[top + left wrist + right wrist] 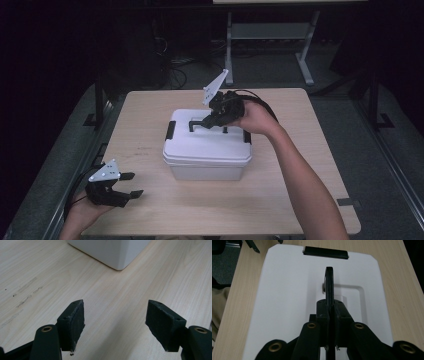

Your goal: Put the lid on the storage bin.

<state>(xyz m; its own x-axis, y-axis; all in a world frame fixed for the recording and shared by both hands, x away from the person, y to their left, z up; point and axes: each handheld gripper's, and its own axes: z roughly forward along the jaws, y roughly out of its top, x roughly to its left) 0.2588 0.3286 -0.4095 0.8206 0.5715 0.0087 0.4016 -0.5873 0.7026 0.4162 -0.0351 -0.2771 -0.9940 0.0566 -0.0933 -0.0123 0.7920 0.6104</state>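
Observation:
A white plastic box (pixel 207 150) with a lid and black side latches (pixel 170 130) stands in the middle of the wooden table (pixel 280 200). Its black carry handle (pixel 329 285) is raised upright from the lid (pixel 284 297). My right gripper (pixel 207 121) reaches over the lid from the right and is shut on that handle (pixel 196 123); in the right gripper view the jaws pinch the handle's thin bar edge-on. My left gripper (pixel 131 185) rests low at the table's front left, open, with bare wood between its pads (pixel 73 322). A lower corner of the box (pixel 117 255) lies ahead of it.
A metal-framed table leg (pixel 304 60) and cables lie on the dark floor beyond the far edge. The second latch (pixel 325 252) sits at the lid's far end in the right gripper view. Bare wood surrounds the box on all sides.

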